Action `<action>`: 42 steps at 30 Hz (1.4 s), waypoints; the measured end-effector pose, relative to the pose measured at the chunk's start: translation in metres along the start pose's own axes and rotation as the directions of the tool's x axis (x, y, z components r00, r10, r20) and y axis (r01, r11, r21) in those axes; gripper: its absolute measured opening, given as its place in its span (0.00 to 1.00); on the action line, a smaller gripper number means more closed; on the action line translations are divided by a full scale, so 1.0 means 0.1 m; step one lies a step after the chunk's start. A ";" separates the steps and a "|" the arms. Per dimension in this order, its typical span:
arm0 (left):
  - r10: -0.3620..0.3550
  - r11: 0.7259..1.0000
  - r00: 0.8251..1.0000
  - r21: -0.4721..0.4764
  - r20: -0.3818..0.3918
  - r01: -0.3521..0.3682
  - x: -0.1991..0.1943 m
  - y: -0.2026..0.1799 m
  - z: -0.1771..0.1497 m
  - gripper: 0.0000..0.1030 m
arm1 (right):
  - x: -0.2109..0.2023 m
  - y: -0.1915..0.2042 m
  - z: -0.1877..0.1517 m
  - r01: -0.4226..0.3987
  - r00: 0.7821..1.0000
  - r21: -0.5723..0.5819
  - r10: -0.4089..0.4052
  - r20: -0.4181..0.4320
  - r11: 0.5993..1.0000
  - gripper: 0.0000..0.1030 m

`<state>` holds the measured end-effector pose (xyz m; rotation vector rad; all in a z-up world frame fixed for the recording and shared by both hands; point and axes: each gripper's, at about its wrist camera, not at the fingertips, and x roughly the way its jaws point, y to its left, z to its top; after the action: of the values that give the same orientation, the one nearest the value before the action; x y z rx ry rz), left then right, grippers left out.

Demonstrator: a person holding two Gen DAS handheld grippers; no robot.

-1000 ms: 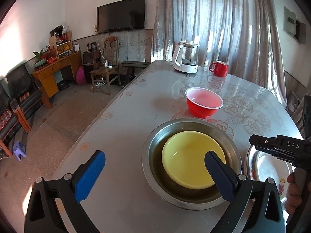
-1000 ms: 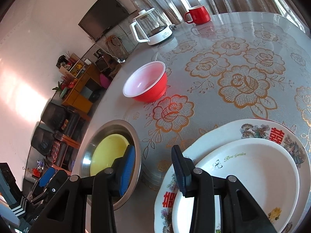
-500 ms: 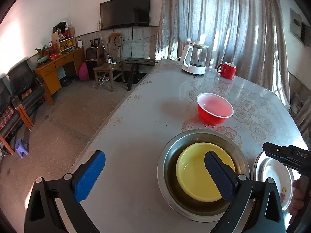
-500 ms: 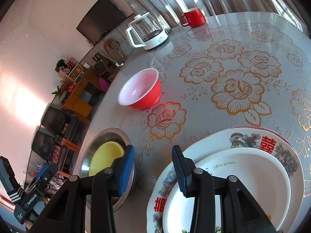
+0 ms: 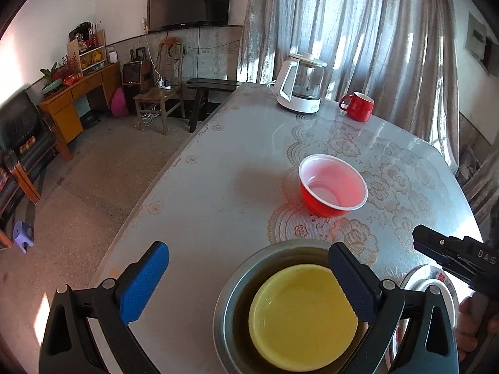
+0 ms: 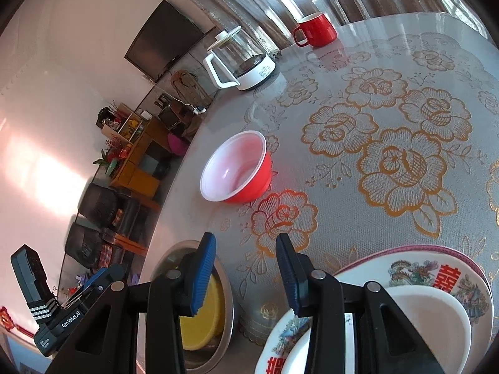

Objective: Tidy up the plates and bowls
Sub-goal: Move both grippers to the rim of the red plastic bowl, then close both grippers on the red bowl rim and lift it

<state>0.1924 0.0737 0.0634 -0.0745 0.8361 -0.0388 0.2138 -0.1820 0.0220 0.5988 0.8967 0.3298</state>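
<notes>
A yellow bowl [image 5: 302,318] is nested in a steel basin [image 5: 237,283] near the table's [image 5: 218,193] near edge, beside stacked plates [image 6: 436,280]. A red bowl [image 5: 332,185] stands mid-table; a kettle [image 5: 301,84] and mug [image 5: 357,106] are kept at the far edge. Both the left gripper [image 5: 249,277] and right gripper [image 6: 246,272] are held apart, empty.

The right gripper [image 6: 246,272] hung over the flowered table [image 6: 389,99] with its blue-padded jaws parted and nothing between them. Below its left finger a yellow bowl [image 6: 202,321] sat inside a steel basin [image 6: 229,305]. To the right, a plain white plate [image 6: 436,321] lay on a patterned plate [image 6: 436,268]. Farther off stood a red bowl [image 6: 237,168], white inside, then a glass kettle [image 6: 240,59] and a red mug [image 6: 315,29]. The left gripper [image 6: 65,308] showed at the lower left edge.
</notes>
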 end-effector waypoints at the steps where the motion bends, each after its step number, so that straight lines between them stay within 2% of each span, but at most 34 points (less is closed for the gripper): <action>1: -0.005 1.000 1.000 -0.001 -0.002 0.005 0.03 -0.02 0.04 1.00 | 0.02 0.00 0.04 -0.003 1.000 0.004 0.003 0.000 1.000 0.39; 8: -0.051 0.998 0.997 -0.039 -0.055 0.049 0.35 -0.15 0.29 1.00 | 0.20 -0.06 0.26 -0.030 1.000 0.054 0.030 -0.004 0.998 0.39; 14: -0.059 0.997 0.994 -0.059 -0.092 0.054 0.65 -0.26 0.51 0.98 | 0.38 -0.11 0.44 -0.041 0.999 0.082 0.040 0.013 0.996 0.39; 18: -0.095 0.991 0.988 -0.109 -0.124 0.081 0.83 -0.28 0.62 0.90 | 0.51 -0.11 0.55 -0.036 0.999 0.079 0.035 0.017 0.996 0.39; 27: -0.144 0.980 0.968 -0.165 -0.204 0.111 1.23 -0.35 0.71 0.62 | 0.72 -0.12 0.66 -0.042 0.999 0.075 0.043 -0.001 0.996 0.39; 31: -0.163 0.976 0.959 -0.183 -0.232 0.122 1.37 -0.37 0.71 0.44 | 0.82 -0.09 0.65 -0.027 0.999 0.052 0.029 -0.023 0.998 0.32; 32: -0.167 0.974 0.956 -0.189 -0.240 0.122 1.40 -0.38 0.71 0.42 | 0.86 -0.09 0.65 -0.016 0.999 0.048 0.017 -0.031 0.999 0.31; 34: -0.168 0.974 0.953 -0.191 -0.254 0.121 1.46 -0.39 0.70 0.31 | 0.92 -0.10 0.65 -0.006 0.999 0.037 0.007 -0.040 0.999 0.22; 37: -0.170 0.975 0.949 -0.184 -0.264 0.123 1.52 -0.42 0.68 0.20 | 0.96 -0.10 0.62 0.009 0.999 0.022 -0.008 -0.054 1.000 0.13; 40: -0.176 0.975 0.949 -0.176 -0.263 0.132 1.51 -0.44 0.67 0.11 | 0.97 -0.10 0.60 0.022 0.998 0.008 -0.021 -0.058 1.000 0.10; 42: -0.177 0.976 0.948 -0.171 -0.263 0.135 1.50 -0.45 0.67 0.10 | 0.97 -0.10 0.59 0.018 0.998 0.008 -0.018 -0.059 1.000 0.10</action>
<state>0.3425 0.0231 0.0010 -0.2838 1.1117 -0.1382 0.3187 -0.1616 -0.0171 0.5913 0.9602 0.3289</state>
